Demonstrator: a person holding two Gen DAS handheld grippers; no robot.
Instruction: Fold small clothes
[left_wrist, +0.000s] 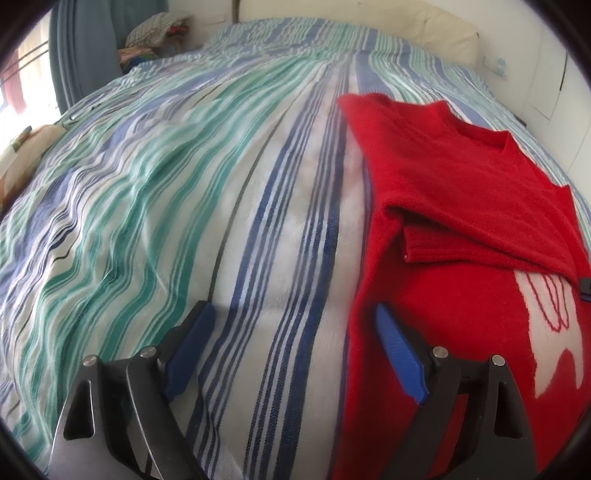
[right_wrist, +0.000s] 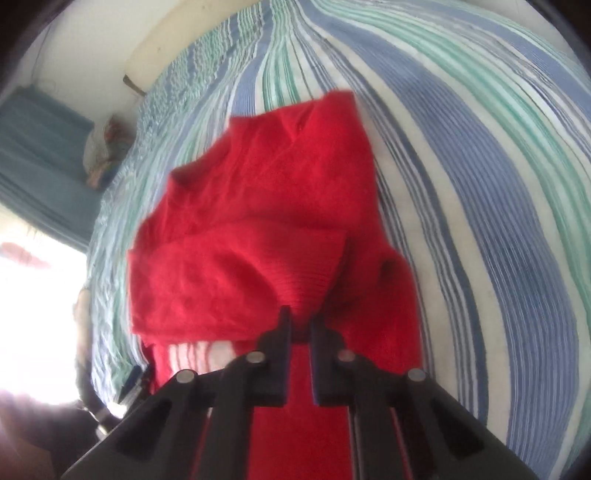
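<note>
A red knitted sweater (left_wrist: 461, 177) with a white pattern (left_wrist: 546, 317) on its front lies on the striped bedsheet (left_wrist: 147, 192), and one sleeve (left_wrist: 480, 236) is folded across its body. My left gripper (left_wrist: 293, 308) is open wide low over the sheet. Its right finger (left_wrist: 399, 350) is above the sweater's left edge, its left finger over bare sheet, and nothing is between them. In the right wrist view my right gripper (right_wrist: 301, 317) is shut on a ribbed fold of the red sweater (right_wrist: 258, 206), whose bunched cloth rises just beyond the fingertips.
A pile of patterned cloth (left_wrist: 159, 33) sits at the bed's far left corner beside a blue curtain (left_wrist: 85, 51). A cream headboard (left_wrist: 424, 33) runs along the far side. Left of the sweater the sheet lies bare and wrinkled. A bright window (right_wrist: 33, 314) glares in the right wrist view.
</note>
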